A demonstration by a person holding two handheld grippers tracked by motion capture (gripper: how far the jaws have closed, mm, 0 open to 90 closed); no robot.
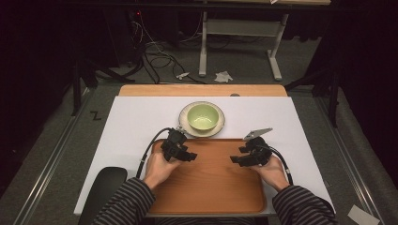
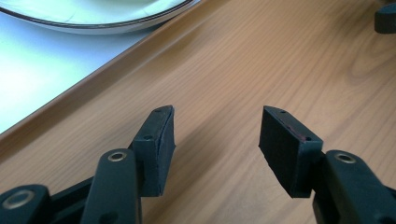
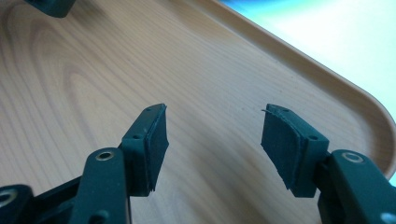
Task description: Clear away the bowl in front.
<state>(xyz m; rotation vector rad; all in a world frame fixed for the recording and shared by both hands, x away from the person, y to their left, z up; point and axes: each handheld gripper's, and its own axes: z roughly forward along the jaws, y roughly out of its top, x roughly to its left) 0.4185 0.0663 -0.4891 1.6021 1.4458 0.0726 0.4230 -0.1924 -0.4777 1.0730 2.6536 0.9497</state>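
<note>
Nearest us: our sleeves and hands at the worktop's near edge, over the wooden tray (image 1: 206, 187).
Left gripper (image 1: 186, 155): we see its fingers (image 2: 156, 144) spread wide with nothing between them, just bare tray wood beneath.
Right gripper (image 1: 238, 160): fingers (image 3: 149, 144) equally wide apart and empty, near the tray's right rim (image 3: 327, 70).
Bowl (image 1: 202, 116): green, upright on its plate (image 1: 185, 123), just beyond the tray's far edge, toward the worktop's far side.
Risk: we judge a one-sided pinch on the plate's rim could tilt it, sliding the bowl off onto the worktop.
</note>
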